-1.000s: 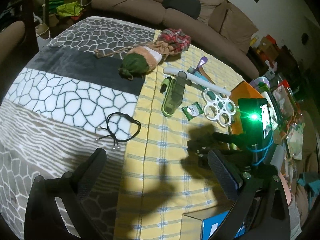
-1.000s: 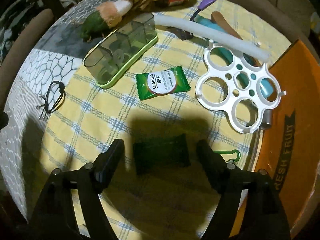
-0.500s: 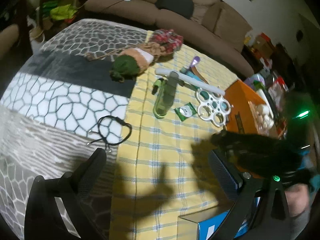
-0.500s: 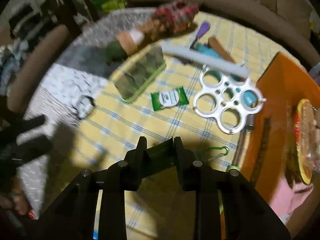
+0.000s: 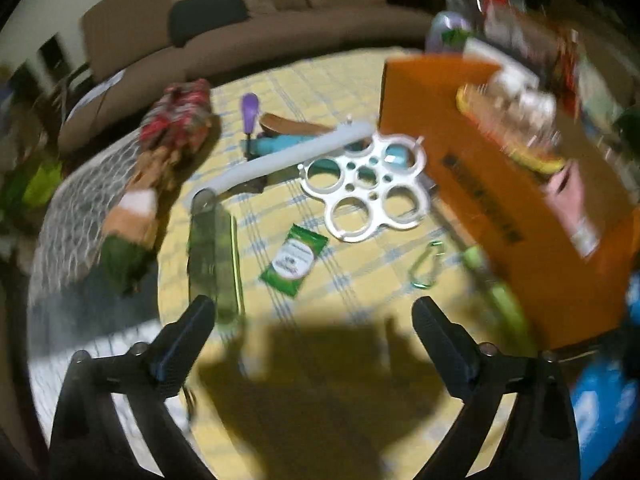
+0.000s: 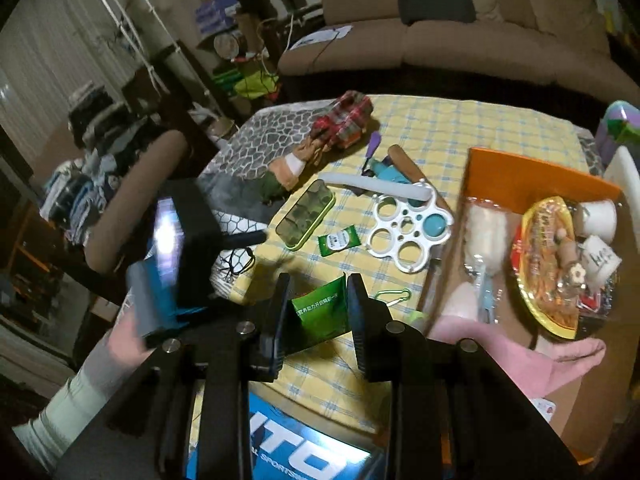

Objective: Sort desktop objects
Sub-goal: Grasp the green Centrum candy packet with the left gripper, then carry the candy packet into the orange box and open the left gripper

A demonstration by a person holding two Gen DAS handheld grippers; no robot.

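Above yellow cloth (image 6: 420, 128): R gripper (image 6: 318, 312) clamps green sachet (image 6: 320, 316); L gripper (image 5: 312, 316) wide.

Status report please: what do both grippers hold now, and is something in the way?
Right gripper shut on green packet, lifted off the table. Left gripper open, empty. Second packet on yellow cloth. Nothing blocking.

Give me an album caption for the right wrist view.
Right gripper lifts a green sachet above the cluttered yellow checked tablecloth.

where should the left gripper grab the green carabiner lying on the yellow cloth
Come from straight above the green carabiner and pinch across its narrow width at mid-length. It lies flat on the yellow checked cloth as a thin wire loop, so one pad can drop inside it.
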